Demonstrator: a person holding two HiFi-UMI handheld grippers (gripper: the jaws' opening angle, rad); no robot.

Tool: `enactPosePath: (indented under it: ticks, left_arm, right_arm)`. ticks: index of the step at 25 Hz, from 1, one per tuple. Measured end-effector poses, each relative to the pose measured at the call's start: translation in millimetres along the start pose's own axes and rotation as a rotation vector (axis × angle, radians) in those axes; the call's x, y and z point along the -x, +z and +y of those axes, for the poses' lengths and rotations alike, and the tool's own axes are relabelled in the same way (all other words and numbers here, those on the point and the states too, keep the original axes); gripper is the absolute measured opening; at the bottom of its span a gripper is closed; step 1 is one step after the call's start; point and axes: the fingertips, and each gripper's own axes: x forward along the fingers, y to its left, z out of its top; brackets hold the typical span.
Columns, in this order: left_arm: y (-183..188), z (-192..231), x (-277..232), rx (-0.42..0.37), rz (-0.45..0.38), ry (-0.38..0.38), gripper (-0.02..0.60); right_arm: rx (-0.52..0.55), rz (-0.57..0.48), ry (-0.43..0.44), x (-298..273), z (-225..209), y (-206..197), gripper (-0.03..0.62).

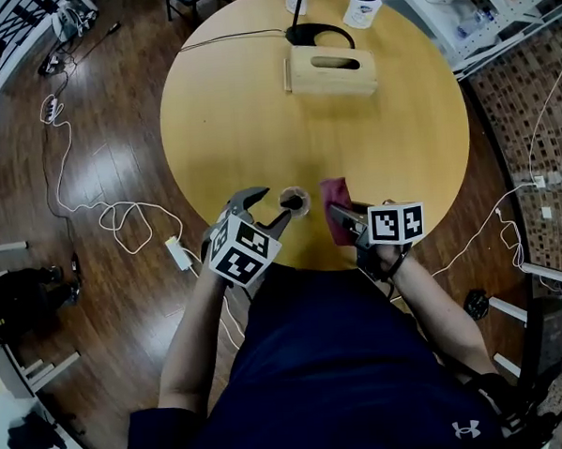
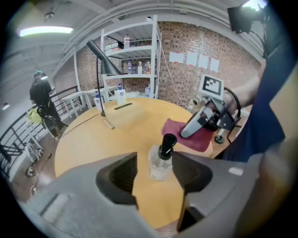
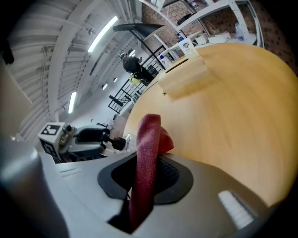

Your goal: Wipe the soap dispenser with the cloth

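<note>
The soap dispenser [image 1: 294,201], a clear bottle with a black pump, stands near the front edge of the round wooden table [image 1: 256,98]. In the left gripper view the dispenser [image 2: 161,160] sits between the jaws of my left gripper [image 2: 156,158], with a gap showing on its left side; the gripper is open. My left gripper [image 1: 271,208] reaches in from the bottle's left. My right gripper [image 1: 342,214] is shut on the dark red cloth [image 1: 334,195], just right of the bottle. The cloth [image 3: 148,139] stands folded upright between the jaws and droops toward the table [image 2: 174,128].
A wooden tissue box [image 1: 332,71] and a black desk lamp [image 1: 320,34] stand at the table's far side, with two bottles [image 1: 362,13] behind. Cables [image 1: 93,215] lie on the floor to the left. Shelving [image 2: 132,60] and a person [image 2: 42,100] are in the background.
</note>
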Motion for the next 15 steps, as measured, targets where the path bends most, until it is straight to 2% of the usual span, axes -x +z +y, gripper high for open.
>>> enactPosePath:
  ticks: [3, 6, 8, 11, 15]
  left_arm:
    - [-2, -8, -12, -0.036, 0.085, -0.009, 0.206]
    - [-9, -16, -20, -0.133, 0.155, -0.018, 0.199]
    - [-15, -16, -20, -0.175, 0.181, -0.032, 0.176]
    - [-21, -7, -22, -0.155, 0.204, -0.045, 0.176]
    - [-10, -5, -21, -0.153, 0.201, 0.007, 0.176]
  right_arm:
    - [0.183, 0.048, -0.103, -10, -9, -15, 0.075]
    - [0.352, 0.052, -0.152, -26, -3, -19, 0.075]
    - [0.344, 0.029, -0.132, -42, 7, -24, 0.075]
    - [0.281, 0.004, -0.118, -60, 7, -21, 0.075]
    - [0.275, 0.003, -0.136, -54, -8, -7, 0.075]
